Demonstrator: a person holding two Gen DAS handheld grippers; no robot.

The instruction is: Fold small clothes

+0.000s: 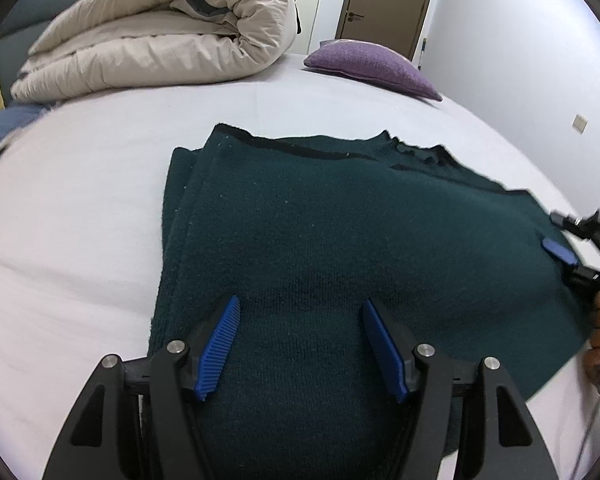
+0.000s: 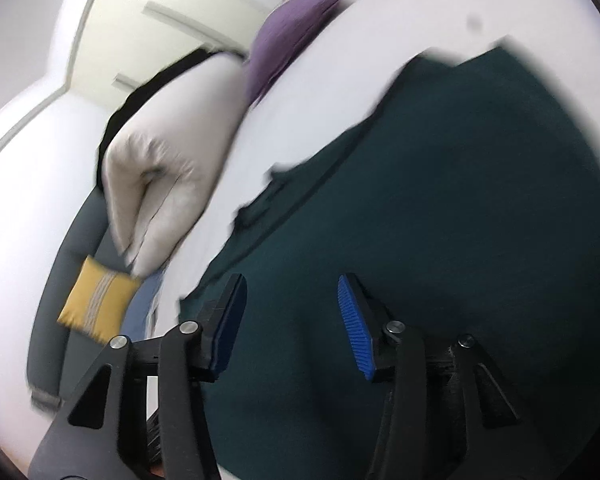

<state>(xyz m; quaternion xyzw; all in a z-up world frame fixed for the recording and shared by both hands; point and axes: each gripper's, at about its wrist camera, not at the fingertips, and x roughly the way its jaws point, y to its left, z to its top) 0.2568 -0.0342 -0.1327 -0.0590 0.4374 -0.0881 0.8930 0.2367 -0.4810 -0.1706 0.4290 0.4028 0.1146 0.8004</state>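
Note:
A dark green knitted garment (image 1: 340, 232) lies folded flat on the white bed sheet (image 1: 80, 208), its collar at the far edge. My left gripper (image 1: 300, 308) is open just above its near part, holding nothing. My right gripper (image 2: 292, 288) is open and empty above the same garment (image 2: 440, 220); that view is tilted and blurred. The right gripper also shows at the right edge of the left wrist view (image 1: 568, 240), at the garment's right side, with a hand behind it.
A rolled beige duvet (image 1: 160, 36) lies at the far left of the bed. A purple cushion (image 1: 376, 66) lies at the far right. A yellow cushion (image 2: 98, 306) sits on a grey-blue sofa (image 2: 56, 300). A brown door (image 1: 388, 4) stands behind.

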